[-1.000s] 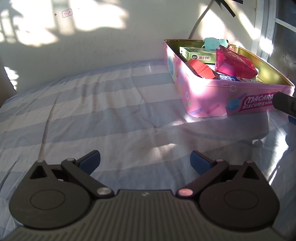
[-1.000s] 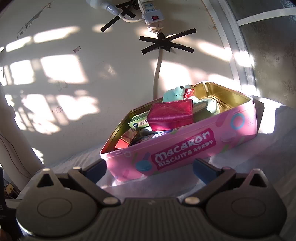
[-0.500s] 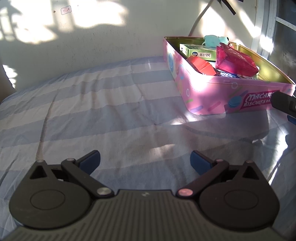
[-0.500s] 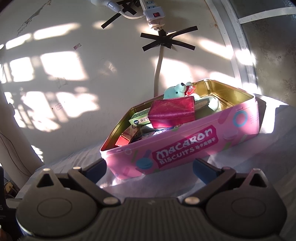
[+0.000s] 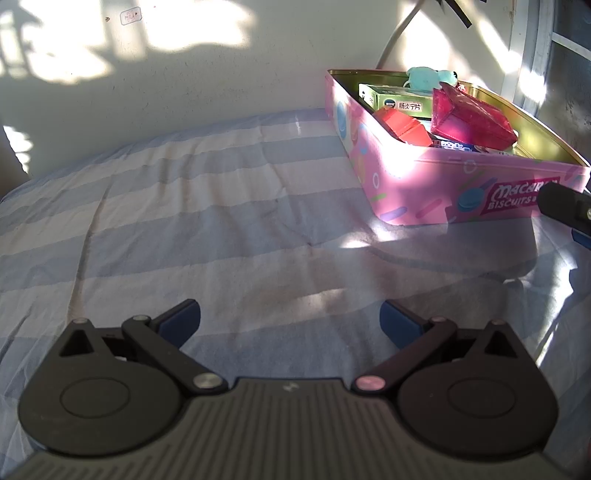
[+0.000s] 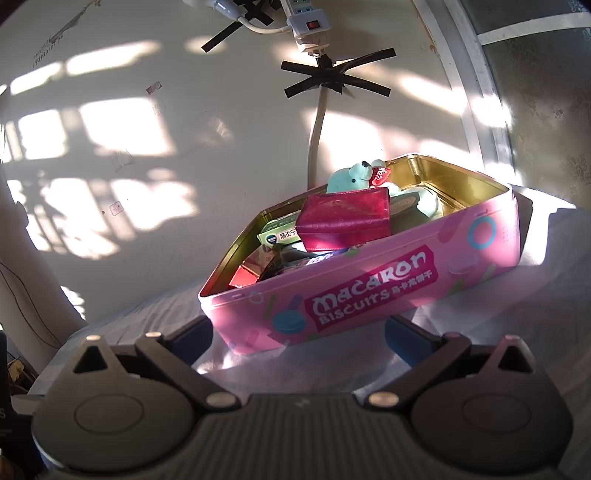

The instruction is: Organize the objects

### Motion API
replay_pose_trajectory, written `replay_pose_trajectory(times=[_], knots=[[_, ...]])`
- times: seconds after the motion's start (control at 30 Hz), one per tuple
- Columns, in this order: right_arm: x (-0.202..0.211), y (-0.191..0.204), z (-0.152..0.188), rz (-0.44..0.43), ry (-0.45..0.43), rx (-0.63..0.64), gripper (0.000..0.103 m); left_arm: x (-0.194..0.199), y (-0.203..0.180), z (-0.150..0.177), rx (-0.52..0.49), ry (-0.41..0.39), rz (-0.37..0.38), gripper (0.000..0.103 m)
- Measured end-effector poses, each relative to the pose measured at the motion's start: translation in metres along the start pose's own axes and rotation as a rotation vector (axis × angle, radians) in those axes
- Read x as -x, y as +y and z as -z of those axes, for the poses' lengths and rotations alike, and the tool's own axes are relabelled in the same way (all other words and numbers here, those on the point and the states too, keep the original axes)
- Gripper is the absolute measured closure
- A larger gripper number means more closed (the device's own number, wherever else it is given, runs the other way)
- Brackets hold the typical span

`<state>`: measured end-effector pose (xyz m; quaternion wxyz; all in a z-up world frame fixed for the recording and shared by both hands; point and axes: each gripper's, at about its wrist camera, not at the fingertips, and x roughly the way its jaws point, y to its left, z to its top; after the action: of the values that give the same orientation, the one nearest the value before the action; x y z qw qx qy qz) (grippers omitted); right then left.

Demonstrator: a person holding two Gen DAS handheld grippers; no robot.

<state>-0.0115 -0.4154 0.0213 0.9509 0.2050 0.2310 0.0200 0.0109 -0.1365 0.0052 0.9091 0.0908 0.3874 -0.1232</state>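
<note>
A pink "Macaron Biscuits" tin [image 5: 413, 184] stands open at the right on the striped sheet; it also shows in the right wrist view [image 6: 369, 291]. It holds a teal plush bear [image 6: 351, 179], a magenta pouch [image 6: 345, 221], a green box [image 5: 395, 99], a red box [image 5: 402, 125] and other small items. My left gripper [image 5: 290, 321] is open and empty over bare sheet, well left of the tin. My right gripper [image 6: 297, 334] is open and empty, just in front of the tin's long side; its finger shows in the left wrist view [image 5: 565, 206].
A blue and white striped bedsheet [image 5: 184, 221] covers the surface. A sunlit white wall [image 6: 147, 147] stands behind, with a power strip [image 6: 306, 22] and cable taped on it. A window frame [image 6: 480, 92] is at the right.
Both grippers have drawn back slightly from the tin and stay open. The tin and its contents have not moved.
</note>
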Motion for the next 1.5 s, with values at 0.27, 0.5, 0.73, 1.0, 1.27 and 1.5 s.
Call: replay_pose_trajectory(times=[0.27, 0.5, 0.73, 1.0, 1.27, 1.5], knots=[[-0.0024, -0.0009, 0.0022, 0.000, 0.004, 0.000, 0.000, -0.0009, 0.0011, 0.0000, 0.000, 0.005, 0.003, 0.000], [-0.0030, -0.0020, 0.0026, 0.002, 0.005, -0.004, 0.000, -0.0022, 0.0004, 0.0006, -0.003, 0.009, 0.004, 0.000], [-0.0044, -0.0033, 0.0022, 0.006, 0.009, -0.007, 0.000, -0.0046, 0.0013, 0.0006, -0.003, 0.015, 0.007, 0.000], [-0.0059, -0.0027, 0.0018, 0.007, 0.013, -0.009, 0.000, -0.0077, 0.0017, 0.0013, -0.004, 0.021, 0.009, 0.000], [-0.0080, -0.0033, 0.0034, 0.010, 0.020, -0.010, 0.000, -0.0093, 0.0027, 0.0011, -0.004, 0.028, 0.013, 0.000], [-0.0091, -0.0023, 0.0041, 0.010, 0.022, -0.009, 0.000, -0.0097, 0.0045, 0.0021, -0.005, 0.027, 0.019, 0.000]])
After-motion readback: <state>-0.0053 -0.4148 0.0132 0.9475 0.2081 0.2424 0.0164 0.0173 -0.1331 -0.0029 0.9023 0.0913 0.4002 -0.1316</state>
